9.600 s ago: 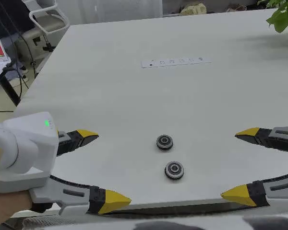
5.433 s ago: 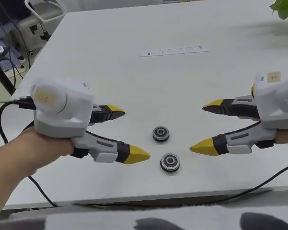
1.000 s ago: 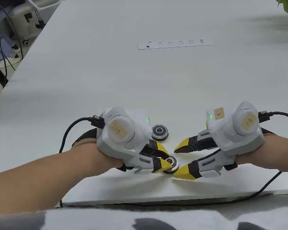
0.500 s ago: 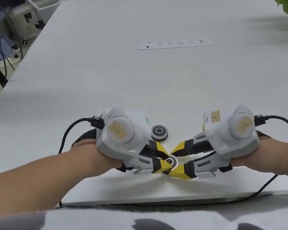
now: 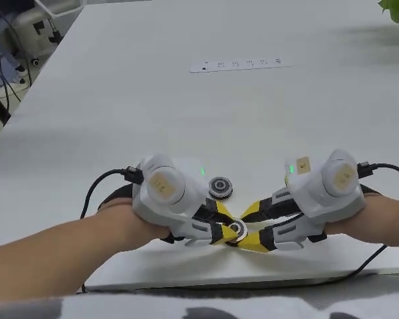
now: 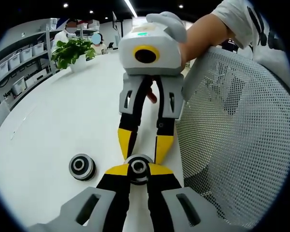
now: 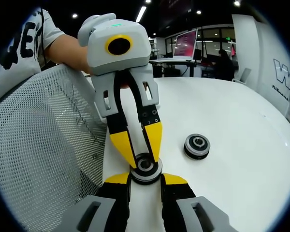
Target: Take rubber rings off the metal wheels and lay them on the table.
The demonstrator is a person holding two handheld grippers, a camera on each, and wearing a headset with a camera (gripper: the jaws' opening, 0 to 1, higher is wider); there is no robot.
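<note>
Two small metal wheels with black rubber rings lie near the table's front edge. The near wheel (image 5: 237, 230) (image 6: 137, 166) (image 7: 146, 166) is pinched from opposite sides by both grippers. My left gripper (image 5: 221, 228) (image 6: 138, 171) comes at it from the left, its yellow tips closed against the wheel's rim. My right gripper (image 5: 251, 230) (image 7: 146, 179) meets it from the right, also closed on the rim. The second wheel (image 5: 220, 187) (image 6: 82, 166) (image 7: 197, 146) lies flat and free just beyond, touched by nothing.
A white power strip (image 5: 240, 64) lies flat at the far middle of the white table (image 5: 186, 119). The table's front edge runs just below the grippers. A mesh chair back (image 6: 232, 121) (image 7: 43, 145) stands close behind. A potted plant (image 6: 72, 50) sits at a far corner.
Both grippers came in from wide apart and open, and closed on the near wheel from either side. In the last half second the right gripper's tips reached the wheel.
</note>
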